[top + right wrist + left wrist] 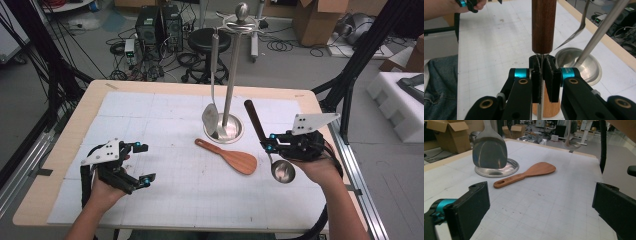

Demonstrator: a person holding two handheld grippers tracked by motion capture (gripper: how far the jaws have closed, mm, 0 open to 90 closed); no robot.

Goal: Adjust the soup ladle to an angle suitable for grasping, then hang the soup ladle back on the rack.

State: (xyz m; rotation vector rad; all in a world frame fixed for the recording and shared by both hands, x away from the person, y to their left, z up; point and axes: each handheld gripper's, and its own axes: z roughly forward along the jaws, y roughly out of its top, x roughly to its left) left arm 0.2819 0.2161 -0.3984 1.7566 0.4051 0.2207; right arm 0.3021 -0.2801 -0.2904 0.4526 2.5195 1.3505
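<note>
Three utensils: a ladle point(277, 162) clamped in the right hand-held gripper point(270, 142), a wooden spatula point(230, 157) left of it, one steel turner point(210, 117) hanging beyond. The left hand-held gripper point(143, 162) gapes empty. The ladle's bowl is blurred.

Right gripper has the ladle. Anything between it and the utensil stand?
Nothing visible does. The ladle, clamped at its metal neck by the right gripper, sits beside the stand. The hung spatula is on the stand's far side; the wooden spatula lies flat nearer.

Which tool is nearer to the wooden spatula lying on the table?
Right. The right tool, shut on a ladle's metal shaft, sits just right of the wooden spatula. The left tool, open, is farther off, beyond its handle end.
</note>
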